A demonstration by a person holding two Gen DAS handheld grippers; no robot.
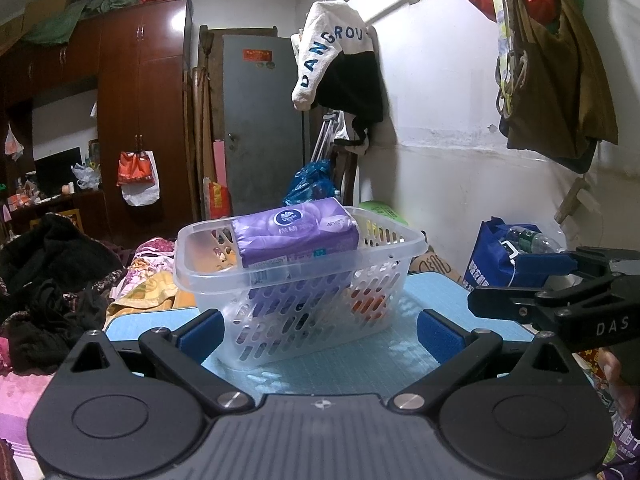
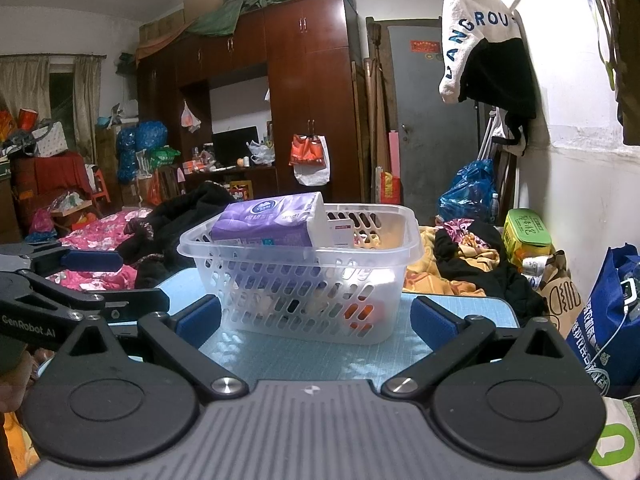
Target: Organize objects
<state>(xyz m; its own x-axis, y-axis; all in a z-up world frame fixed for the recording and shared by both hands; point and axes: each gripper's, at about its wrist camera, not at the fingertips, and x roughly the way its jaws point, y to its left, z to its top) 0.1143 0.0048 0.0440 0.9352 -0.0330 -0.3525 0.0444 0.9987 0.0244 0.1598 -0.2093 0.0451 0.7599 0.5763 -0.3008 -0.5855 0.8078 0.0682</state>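
Note:
A clear slotted plastic basket [image 1: 280, 276] [image 2: 280, 254] stands on a light blue gridded mat [image 1: 372, 364] [image 2: 304, 356]. A purple tissue pack [image 1: 296, 236] [image 2: 266, 224] lies across its top, sticking out above the rim. Beside the pack stands a small white box [image 2: 340, 232], and something orange [image 1: 368, 304] [image 2: 362, 312] shows through the basket's slots. My left gripper [image 1: 320, 332] is open, just short of the basket's near corner. My right gripper [image 2: 316, 322] is open too, its blue pads [image 2: 434, 322] wider apart than the basket's end, holding nothing.
Each gripper shows in the other's view: the right gripper [image 1: 494, 284], the left gripper [image 2: 144, 282]. A blue bag [image 1: 496, 256] [image 2: 612, 320] and a green box [image 2: 524, 232] sit by the white wall on the right. Heaped clothes [image 1: 52, 280] cover a bed on the left.

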